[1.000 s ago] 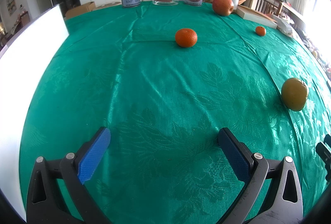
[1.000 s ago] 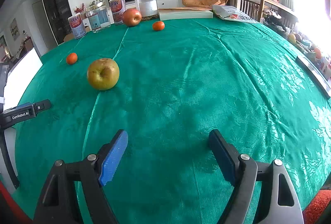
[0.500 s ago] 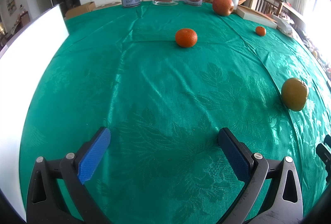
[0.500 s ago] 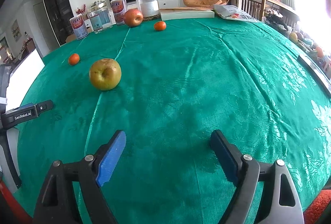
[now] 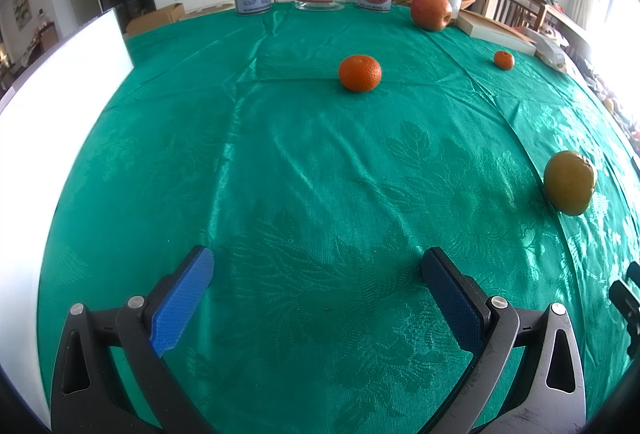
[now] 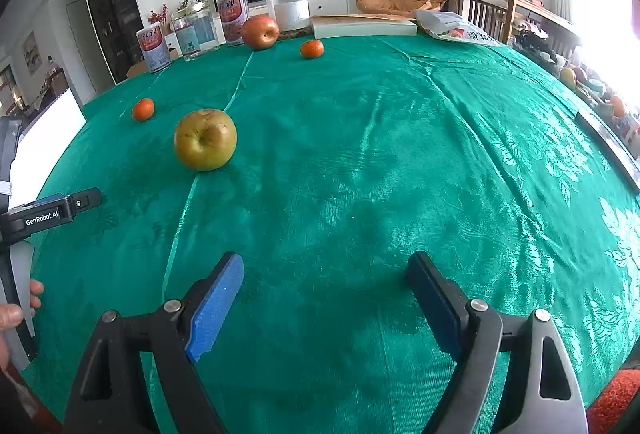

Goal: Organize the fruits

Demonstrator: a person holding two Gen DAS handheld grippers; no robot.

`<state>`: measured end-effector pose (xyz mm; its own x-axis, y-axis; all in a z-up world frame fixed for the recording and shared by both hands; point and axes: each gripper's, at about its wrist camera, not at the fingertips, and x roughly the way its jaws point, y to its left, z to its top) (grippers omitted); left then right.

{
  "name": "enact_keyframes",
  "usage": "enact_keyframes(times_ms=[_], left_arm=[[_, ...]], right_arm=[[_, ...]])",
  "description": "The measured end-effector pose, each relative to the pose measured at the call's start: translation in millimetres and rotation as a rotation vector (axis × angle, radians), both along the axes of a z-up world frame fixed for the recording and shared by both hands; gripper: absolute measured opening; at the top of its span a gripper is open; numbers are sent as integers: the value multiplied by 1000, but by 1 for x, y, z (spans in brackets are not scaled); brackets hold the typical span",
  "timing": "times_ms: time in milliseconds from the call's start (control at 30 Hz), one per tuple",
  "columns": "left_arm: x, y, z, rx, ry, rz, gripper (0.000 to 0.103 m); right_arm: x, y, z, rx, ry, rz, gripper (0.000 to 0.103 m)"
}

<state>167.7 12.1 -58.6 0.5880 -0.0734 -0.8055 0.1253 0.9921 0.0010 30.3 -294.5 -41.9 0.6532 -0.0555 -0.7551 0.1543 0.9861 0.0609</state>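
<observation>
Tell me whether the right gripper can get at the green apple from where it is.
Probably yes. The right gripper is open and empty, and only bare tablecloth lies between it and the green apple, ahead to its left, with no other fruit touching it.

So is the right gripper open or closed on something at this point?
Open. In the right wrist view the right gripper has its blue pads wide apart with only green tablecloth between them; the yellow-green apple sits untouched ahead.
</observation>
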Motion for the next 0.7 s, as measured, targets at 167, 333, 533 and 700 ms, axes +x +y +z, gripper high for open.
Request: enact_keyframes(times_ms=[167,333,533,700], left_arm=[[0,0,0,0,0,0,103],[0,0,0,0,0,0,103],[0,0,0,0,0,0,103],[0,0,0,0,0,0,103]], right_arm=[[3,5,-1,-40,19,-1,84],[4,7,-2,-59,29,2,85],[5,8,-3,-63,37,-2,88],[5,8,-4,-66,39,-3,89]])
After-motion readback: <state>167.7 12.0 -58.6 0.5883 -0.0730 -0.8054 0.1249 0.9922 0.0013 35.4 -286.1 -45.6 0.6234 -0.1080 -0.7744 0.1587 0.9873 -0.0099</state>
